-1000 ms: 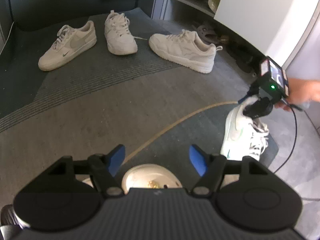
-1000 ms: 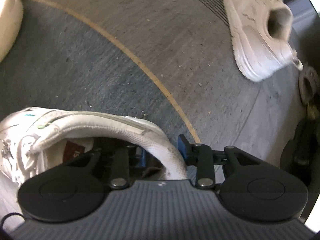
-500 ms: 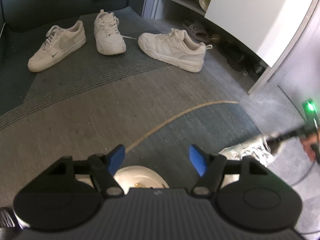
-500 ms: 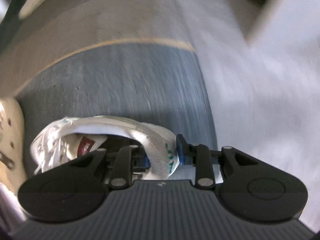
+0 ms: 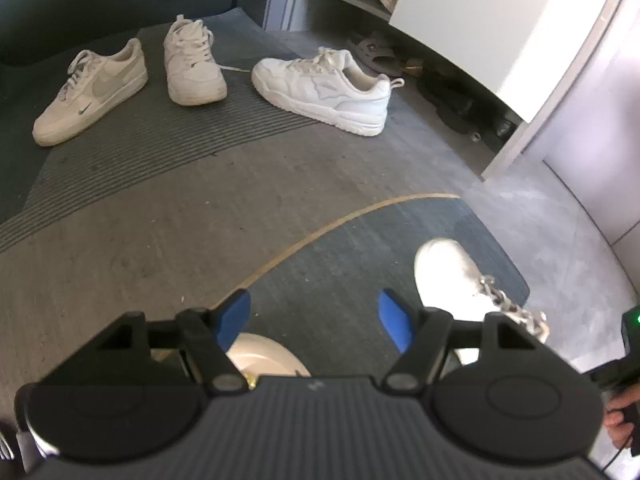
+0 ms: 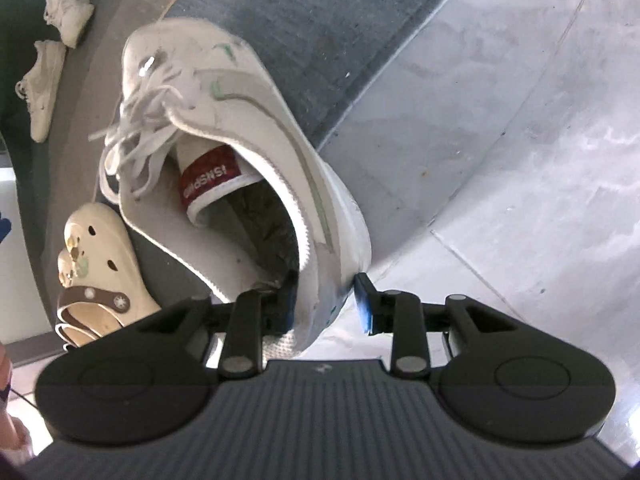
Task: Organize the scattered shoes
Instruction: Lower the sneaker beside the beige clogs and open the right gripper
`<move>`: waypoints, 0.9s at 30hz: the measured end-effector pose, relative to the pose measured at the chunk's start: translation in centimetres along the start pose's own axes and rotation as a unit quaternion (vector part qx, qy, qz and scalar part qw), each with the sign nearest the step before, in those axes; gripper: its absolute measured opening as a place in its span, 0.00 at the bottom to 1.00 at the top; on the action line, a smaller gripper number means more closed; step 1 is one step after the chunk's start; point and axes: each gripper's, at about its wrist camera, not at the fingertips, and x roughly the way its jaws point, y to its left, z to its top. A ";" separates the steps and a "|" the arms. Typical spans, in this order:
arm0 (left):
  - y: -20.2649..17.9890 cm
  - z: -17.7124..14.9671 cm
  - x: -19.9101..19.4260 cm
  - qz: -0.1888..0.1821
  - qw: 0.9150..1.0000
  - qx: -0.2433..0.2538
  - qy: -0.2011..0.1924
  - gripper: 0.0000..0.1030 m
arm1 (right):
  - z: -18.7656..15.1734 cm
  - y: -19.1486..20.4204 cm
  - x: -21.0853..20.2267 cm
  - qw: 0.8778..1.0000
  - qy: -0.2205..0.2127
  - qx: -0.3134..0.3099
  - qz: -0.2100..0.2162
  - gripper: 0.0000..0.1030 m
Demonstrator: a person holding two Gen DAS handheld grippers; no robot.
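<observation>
- Between the right tool's (image 6: 324, 308) fingers, the heel wall of the white sneaker (image 6: 240, 152) is pinched; a second ago it lay further up the mat (image 6: 328, 28), and it is now swung to the mat's edge, beside the clog (image 6: 96, 268).
- Over the mat, the left tool (image 5: 314, 318) is held spread and empty.
- Three white shoes (image 5: 324, 88) remain scattered by the shelf, so sorting is judged barely begun.

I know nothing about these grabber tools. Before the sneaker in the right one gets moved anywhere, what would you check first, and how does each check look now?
1. Right gripper pinches the white sneaker at its heel collar: ok.
2. Grip security: right blue pad shows a small gap: cannot tell.
3. Loose laces could snag: not ok.
4. Cream clogs close beside the sneaker: not ok.
5. Left gripper open and holding nothing: ok.
6. Sneaker off the rug: cannot tell.
</observation>
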 end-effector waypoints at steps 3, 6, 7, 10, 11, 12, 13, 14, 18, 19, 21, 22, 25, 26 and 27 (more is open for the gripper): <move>0.0 0.0 0.1 -0.003 1.000 -0.003 0.001 0.70 | -0.5 1.5 -1.2 0.999 -0.027 -0.004 -0.020 0.32; 0.2 0.0 0.2 -0.001 1.000 -0.006 0.004 0.70 | -1.5 2.8 -1.4 0.998 -0.043 -0.028 -0.039 0.32; 0.3 0.0 0.2 -0.002 1.000 -0.007 0.005 0.70 | -1.6 2.7 -1.4 0.998 -0.043 -0.026 -0.037 0.32; 0.6 0.0 0.5 0.001 1.000 -0.012 0.008 0.70 | -2.3 2.9 -1.1 0.999 -0.036 0.002 -0.015 0.32; 0.7 0.0 0.5 0.000 1.000 -0.015 0.009 0.70 | -2.8 3.5 -0.8 0.999 -0.039 0.006 -0.013 0.32; 0.8 0.0 0.6 -0.002 1.000 -0.017 0.009 0.71 | -3.2 3.9 -0.6 0.999 -0.038 0.016 -0.007 0.32; 0.8 0.1 0.6 -0.003 1.000 -0.018 0.010 0.70 | -3.3 4.0 -0.5 0.999 -0.037 0.026 -0.002 0.32; 0.8 0.1 0.6 -0.004 1.000 -0.018 0.010 0.70 | -3.5 4.2 -0.3 0.998 -0.033 0.044 0.008 0.32; 0.8 0.2 0.6 -0.008 1.000 -0.016 0.006 0.70 | -4.0 5.4 -1.0 0.997 -0.050 0.058 0.012 0.32; 0.8 0.2 0.7 -0.009 1.000 -0.017 0.006 0.70 | -3.9 5.3 -1.0 0.997 -0.053 0.060 0.013 0.32; 0.9 0.2 0.9 -0.010 1.000 -0.019 0.009 0.70 | -3.9 5.0 -1.5 0.996 -0.064 0.067 0.018 0.32; 0.9 0.1 1.0 -0.011 1.000 -0.020 0.011 0.70 | -3.9 5.1 -1.3 0.995 -0.067 0.069 0.019 0.32; 0.9 0.1 1.2 -0.012 1.000 -0.023 0.014 0.70 | -3.5 4.8 -1.7 0.994 -0.085 0.070 0.015 0.32; 0.9 0.1 1.3 -0.012 1.000 -0.023 0.014 0.70 | -3.3 4.6 -1.9 0.993 -0.092 0.070 0.012 0.32; 0.7 0.1 1.3 -0.012 1.000 -0.022 0.014 0.70 | -3.0 4.4 -2.1 0.992 -0.097 0.075 0.009 0.32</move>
